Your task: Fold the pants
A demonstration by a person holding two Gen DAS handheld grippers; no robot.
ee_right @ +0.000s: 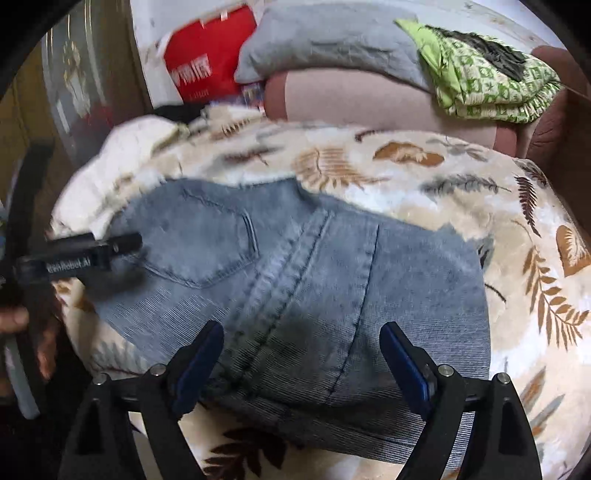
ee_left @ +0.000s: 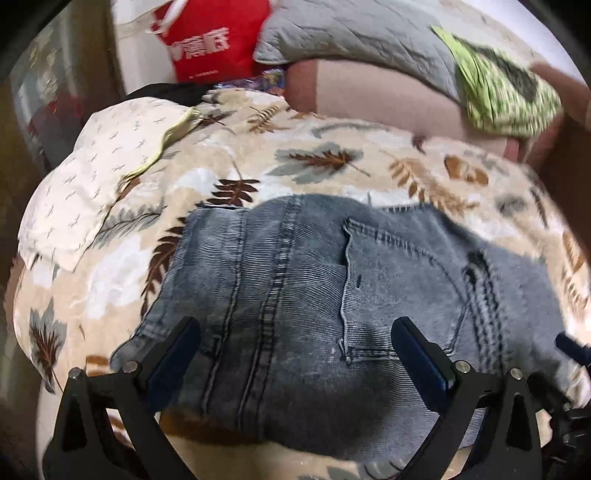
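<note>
Grey-blue jeans (ee_left: 314, 280) lie folded into a compact stack on a leaf-print blanket (ee_left: 332, 155), back pocket up. My left gripper (ee_left: 295, 332) is open, its jaws wide apart just above the near part of the jeans, holding nothing. In the right wrist view the jeans (ee_right: 295, 266) fill the middle. My right gripper (ee_right: 301, 339) is open above their near edge, empty. The left gripper also shows from the side in the right wrist view (ee_right: 88, 254), over the jeans' left end.
A white patterned pillow (ee_left: 99, 173) lies left on the blanket. Behind stand a red bag (ee_left: 207, 40), a grey quilted cushion (ee_left: 362, 33), a pink cushion (ee_left: 388, 103) and a folded green cloth (ee_left: 506, 92). The blanket (ee_right: 461, 177) extends to the right.
</note>
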